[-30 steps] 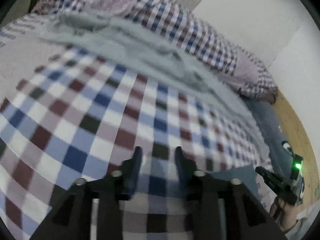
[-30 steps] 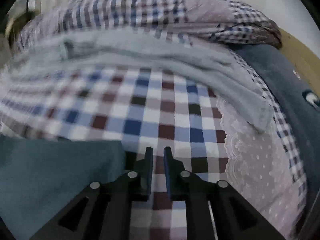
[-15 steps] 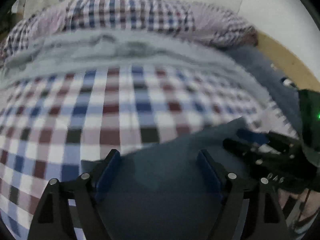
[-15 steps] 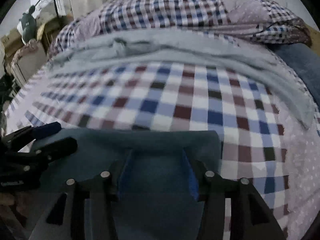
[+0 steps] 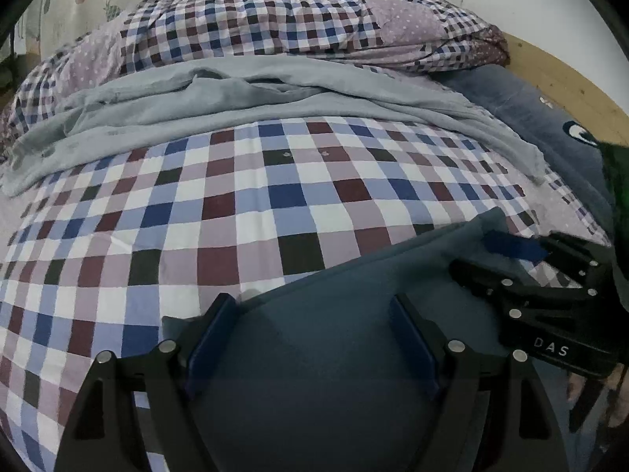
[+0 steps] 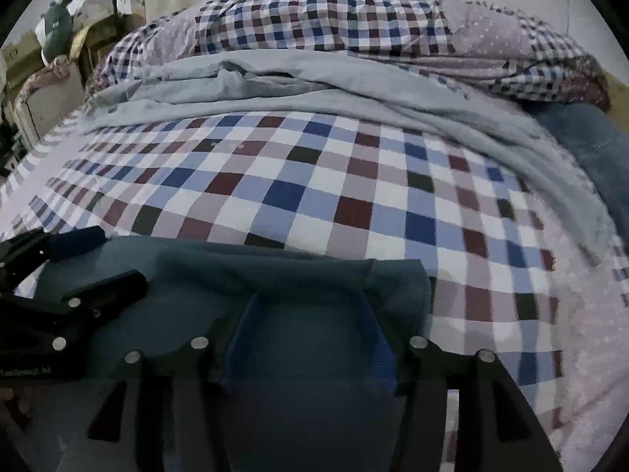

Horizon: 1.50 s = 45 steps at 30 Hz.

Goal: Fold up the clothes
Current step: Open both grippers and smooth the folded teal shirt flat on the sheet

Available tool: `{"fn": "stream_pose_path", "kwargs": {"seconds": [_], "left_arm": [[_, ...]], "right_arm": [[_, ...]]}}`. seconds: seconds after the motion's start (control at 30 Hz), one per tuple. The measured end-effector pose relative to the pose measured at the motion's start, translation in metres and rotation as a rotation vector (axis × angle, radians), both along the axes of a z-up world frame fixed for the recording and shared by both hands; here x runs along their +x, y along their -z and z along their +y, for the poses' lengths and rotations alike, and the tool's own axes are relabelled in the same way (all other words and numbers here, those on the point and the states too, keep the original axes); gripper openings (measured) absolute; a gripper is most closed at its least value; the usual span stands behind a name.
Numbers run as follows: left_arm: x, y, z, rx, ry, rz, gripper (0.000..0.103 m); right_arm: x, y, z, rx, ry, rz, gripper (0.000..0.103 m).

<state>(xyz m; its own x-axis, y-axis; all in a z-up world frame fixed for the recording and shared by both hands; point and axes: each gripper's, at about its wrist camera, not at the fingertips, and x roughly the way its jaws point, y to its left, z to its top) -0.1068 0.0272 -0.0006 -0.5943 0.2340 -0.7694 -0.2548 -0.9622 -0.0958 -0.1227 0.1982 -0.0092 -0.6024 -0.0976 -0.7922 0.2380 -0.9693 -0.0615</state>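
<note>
A dark teal garment (image 5: 354, 295) lies flat on the checked bedsheet (image 5: 236, 204) at the near edge of the bed. My left gripper (image 5: 312, 334) stands wide open just over the garment's left part, its blue pads apart and pressing on nothing. In the right wrist view the same garment (image 6: 275, 275) shows a folded top edge, and my right gripper (image 6: 310, 334) hovers over its right part. The right jaws are opening, with cloth below them but none pinched. Each gripper appears in the other's view: the right gripper (image 5: 471, 253) and the left gripper (image 6: 120, 257).
A grey cloth (image 5: 275, 94) lies rumpled across the far side of the sheet. Behind it sits a folded checked quilt (image 5: 275, 23). A dark blue cushion (image 5: 530, 118) and the wooden bed edge (image 5: 550, 74) are at the right. Furniture (image 6: 51, 78) stands beyond the bed's left side.
Both grippers have gone from narrow to wide apart. Each has shifted from over the checked sheet to over the teal garment, and the two now sit side by side.
</note>
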Motion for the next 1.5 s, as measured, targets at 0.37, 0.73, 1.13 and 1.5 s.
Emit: {"fn": "stream_pose_path", "kwargs": {"seconds": [0.37, 0.73, 1.13, 1.5], "left_arm": [[0.058, -0.030, -0.003, 0.092, -0.023, 0.067, 0.083], [0.091, -0.010, 0.045, -0.140, 0.036, 0.124, 0.089], [0.116, -0.019, 0.035, -0.121, 0.043, 0.168, 0.089], [0.221, -0.011, 0.029, -0.098, 0.079, 0.185, 0.089]], "right_arm": [[0.096, -0.037, 0.016, -0.113, 0.067, 0.050, 0.074], [0.107, 0.002, 0.035, -0.140, 0.077, 0.004, 0.086], [0.127, -0.012, 0.031, -0.078, 0.109, 0.065, 0.087], [0.214, -0.025, 0.028, -0.138, 0.072, 0.151, 0.086]]}}
